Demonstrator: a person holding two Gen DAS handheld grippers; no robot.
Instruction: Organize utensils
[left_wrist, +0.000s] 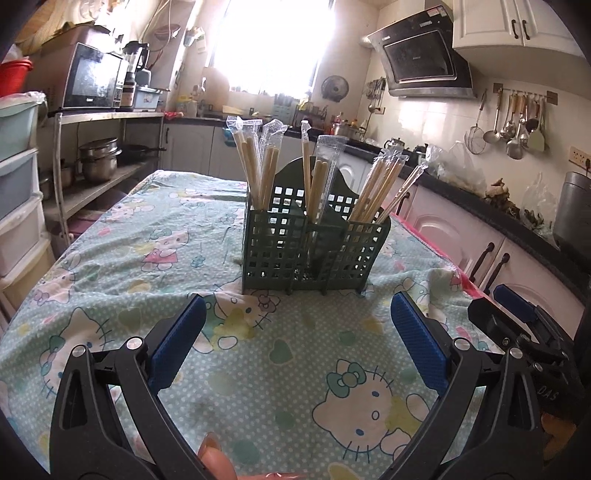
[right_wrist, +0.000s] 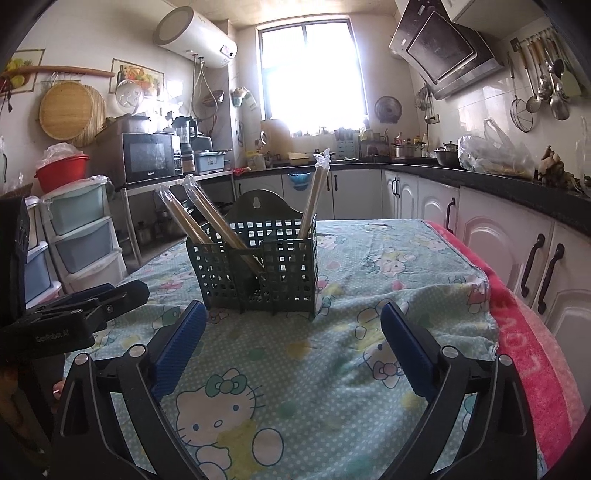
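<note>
Left tongs (left_wrist: 297, 339) spread wide above the cartoon-cat cloth (left_wrist: 122, 236) covering the surface, blue pads (left_wrist: 177, 341) clear of everything, nothing caught between. Right tongs (right_wrist: 291, 345) likewise spread wide and empty, hovering over the same cloth. Seen from the left wrist, dark green lattice caddy (left_wrist: 314, 243) upright toward 12 o'clock of the tongs, well apart from the pads. Plastic-wrapped wooden chopsticks (left_wrist: 255, 162) packed in all of its compartments: one cluster leaning toward 11 o'clock, another near upright in the middle, a third fanned toward 1 o'clock. Right tongs' black frame visible at 3 o'clock in that view, just beside the left pair. Seen from the right wrist, a caddy with far fewer sticks: two wrapped pairs slanted toward 10 o'clock, one toward 1 o'clock; impossible to tell whether a second holder or the same one. Left tongs' black body at 9 o'clock in that view. Pink towel (right_wrist: 532, 350) along the cloth's edge at 3 o'clock. Fingertip (left_wrist: 216, 459) of the person's hand showing at 6 o'clock under the left tongs.
</note>
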